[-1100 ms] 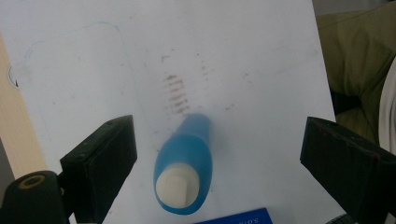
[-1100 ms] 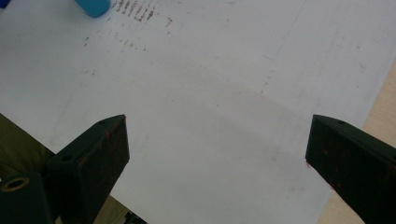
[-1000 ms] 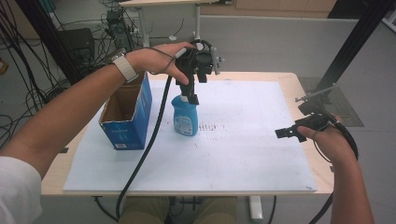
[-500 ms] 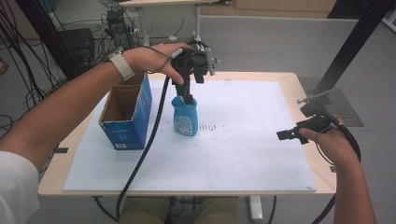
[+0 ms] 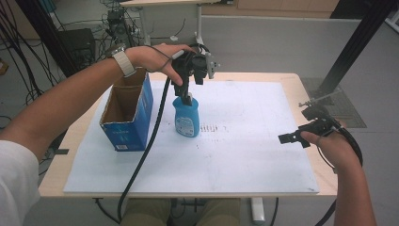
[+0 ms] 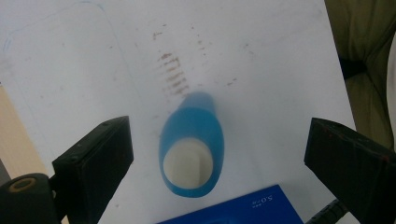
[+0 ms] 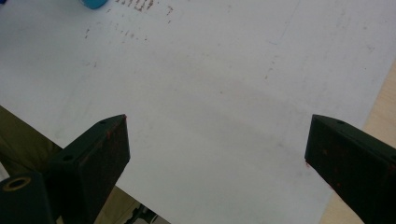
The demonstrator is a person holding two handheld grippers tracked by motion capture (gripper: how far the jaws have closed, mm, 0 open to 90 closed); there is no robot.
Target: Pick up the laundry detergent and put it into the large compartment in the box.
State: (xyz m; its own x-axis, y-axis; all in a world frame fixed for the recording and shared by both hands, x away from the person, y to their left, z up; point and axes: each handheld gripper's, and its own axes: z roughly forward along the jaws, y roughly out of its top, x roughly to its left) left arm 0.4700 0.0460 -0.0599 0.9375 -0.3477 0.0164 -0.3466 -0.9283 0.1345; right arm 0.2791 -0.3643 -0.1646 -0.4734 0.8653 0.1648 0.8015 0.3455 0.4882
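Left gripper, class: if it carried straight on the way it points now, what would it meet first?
Probably the white cap of the blue bottle. The left gripper points down over it, jaws open with the bottle between them, untouched.

We are seeing a light blue bottle [image 5: 187, 117] with a white cap [image 6: 187, 166] and a darker blue label with white print. We are noting a blue box [image 5: 127, 113] showing plain brown cardboard inside and white print low on its front. The surface [image 5: 244, 155] is showing white with rows of small brownish marks, over a pale wood edge. Both pairs of tongs, left [image 5: 187, 97] and right [image 5: 287, 139], are looking black.
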